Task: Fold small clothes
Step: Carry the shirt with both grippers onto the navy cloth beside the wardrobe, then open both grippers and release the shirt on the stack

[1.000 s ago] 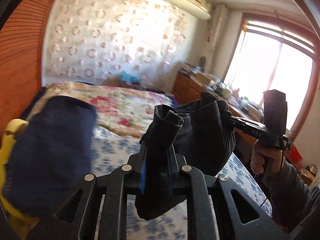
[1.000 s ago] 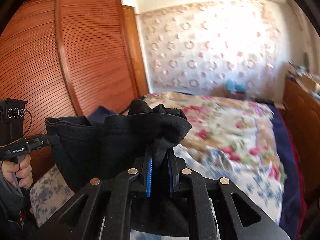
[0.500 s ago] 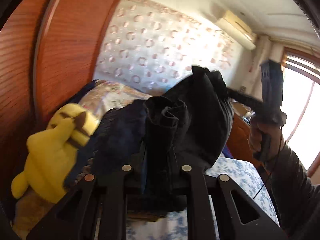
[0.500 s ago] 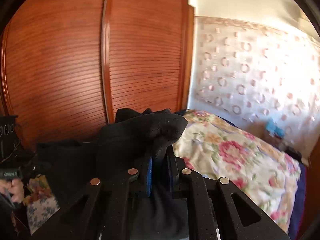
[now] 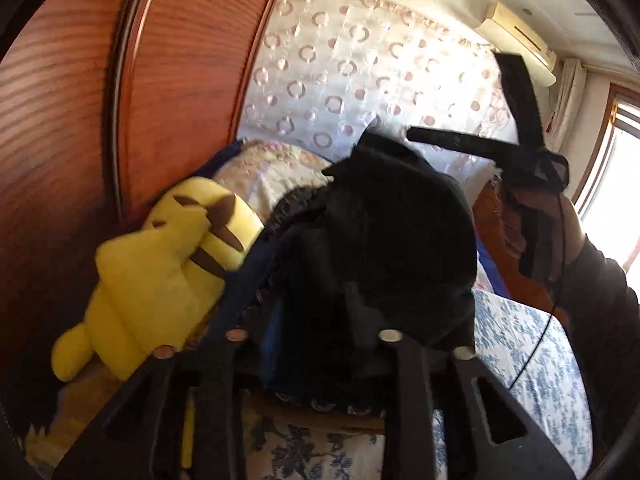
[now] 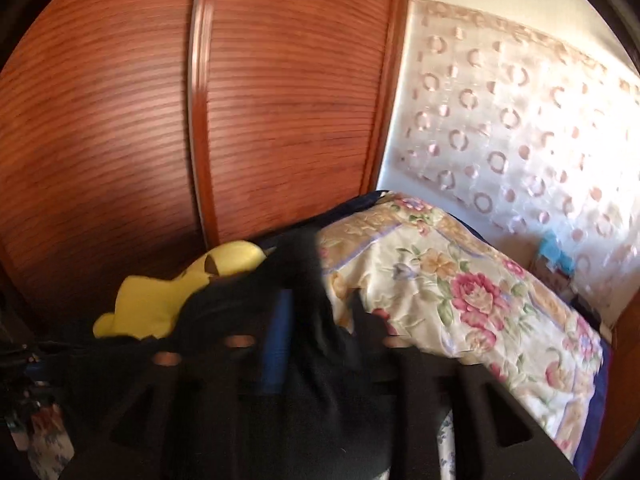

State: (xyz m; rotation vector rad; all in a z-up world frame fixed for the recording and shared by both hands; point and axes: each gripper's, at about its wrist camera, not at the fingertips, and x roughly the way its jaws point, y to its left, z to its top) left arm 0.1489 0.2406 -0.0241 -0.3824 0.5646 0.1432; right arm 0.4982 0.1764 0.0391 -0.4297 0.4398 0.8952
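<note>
the jaws of the left gripper (image 5: 316, 344) are being opened, and a folded black garment (image 5: 384, 240) is lying between them and bulging up over the fingers; whether the pads are pressing on the cloth cannot be told, since the fabric is hiding them. the garment is being lowered onto a pile of dark clothes at the edge of the bed (image 5: 532, 344), just beside a yellow plush toy (image 5: 160, 280) that is lying against the wooden wardrobe (image 5: 80, 120).

the jaws of the right gripper (image 6: 320, 344) are also being opened, with the same black cloth (image 6: 312, 288) draped between and over them; one blue pad (image 6: 276, 340) is being shown bare beside the cloth, so that side is standing off the fabric. the view here is blurred.

in the left wrist view, the right gripper (image 5: 452, 140) is being held up by a hand (image 5: 548, 232) above the garment. a floral quilt (image 6: 460, 280) is lying behind the pile, near the patterned curtain (image 6: 520, 120).
</note>
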